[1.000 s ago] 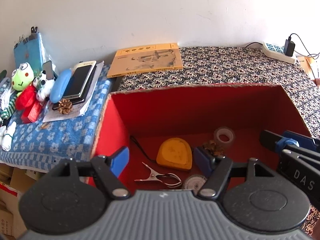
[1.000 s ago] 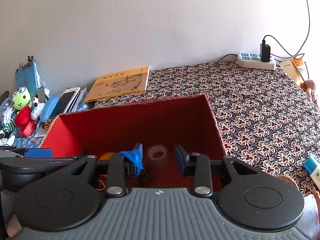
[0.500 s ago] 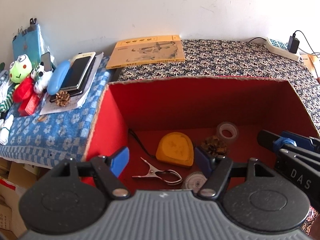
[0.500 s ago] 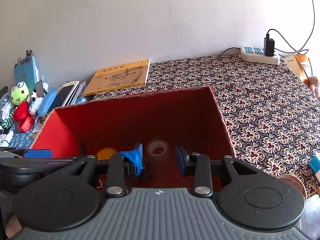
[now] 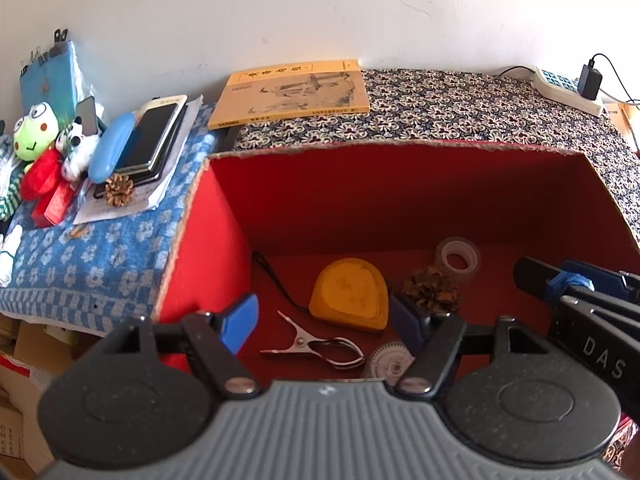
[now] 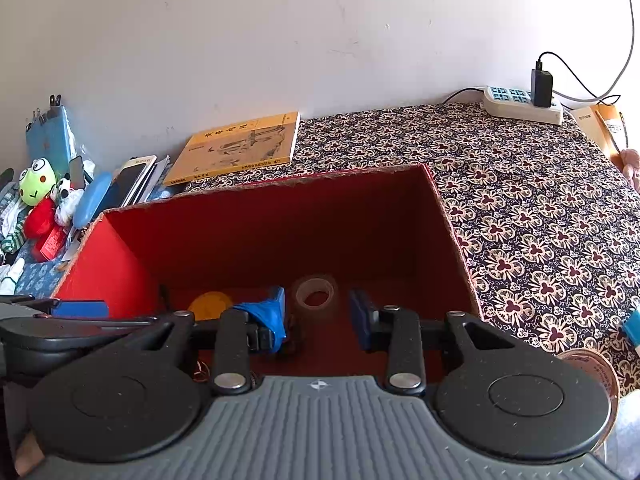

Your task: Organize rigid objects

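Note:
A red open box [image 5: 208, 248] [image 6: 452, 236] sits on the patterned cloth. On its floor lie a yellow tape measure [image 5: 350, 294] [image 6: 210, 304], a metal clip [image 5: 316, 346], a pine cone [image 5: 432, 290], a clear tape roll [image 5: 458, 258] [image 6: 316, 294] and a small white gear [image 5: 390, 366]. My left gripper [image 5: 322, 320] hangs open over the box's near left part, with nothing between its fingers. My right gripper [image 6: 320, 314] is open and empty above the box's near edge, the tape roll showing between its pads.
A yellow book [image 5: 292, 94] [image 6: 236, 146] lies behind the box. On the blue cloth to the left are phones [image 5: 154, 136], a blue case [image 5: 110, 152], a second pine cone [image 5: 118, 190] and plush toys [image 5: 34, 132]. A power strip [image 6: 520, 104] sits far right.
Both grippers have drawn slightly nearer over the box and stay open. The objects inside the box have not moved.

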A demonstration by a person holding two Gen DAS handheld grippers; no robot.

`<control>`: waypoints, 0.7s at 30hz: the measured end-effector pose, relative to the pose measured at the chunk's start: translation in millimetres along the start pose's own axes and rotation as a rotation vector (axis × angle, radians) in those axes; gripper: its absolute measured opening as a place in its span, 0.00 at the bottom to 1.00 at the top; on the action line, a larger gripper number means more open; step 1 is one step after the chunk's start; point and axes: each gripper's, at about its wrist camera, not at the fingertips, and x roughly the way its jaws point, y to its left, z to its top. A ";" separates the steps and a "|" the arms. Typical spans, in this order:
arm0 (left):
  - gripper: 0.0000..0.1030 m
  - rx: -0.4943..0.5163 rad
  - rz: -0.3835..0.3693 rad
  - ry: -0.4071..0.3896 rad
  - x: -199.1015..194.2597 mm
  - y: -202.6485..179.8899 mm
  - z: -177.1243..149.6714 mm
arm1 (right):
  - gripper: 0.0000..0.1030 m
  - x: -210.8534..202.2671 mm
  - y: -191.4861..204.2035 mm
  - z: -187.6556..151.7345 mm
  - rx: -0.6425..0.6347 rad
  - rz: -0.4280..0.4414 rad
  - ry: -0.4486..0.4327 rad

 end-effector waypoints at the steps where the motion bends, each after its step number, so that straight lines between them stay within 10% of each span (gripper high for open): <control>1: 0.70 0.001 0.000 0.000 0.2 -0.4 0.2 | 0.18 0.2 0.3 0.1 0.000 -0.001 0.000; 21: 0.70 0.013 0.005 0.014 3.9 -1.1 -0.7 | 0.18 -0.1 -1.3 0.4 -0.005 -0.013 -0.006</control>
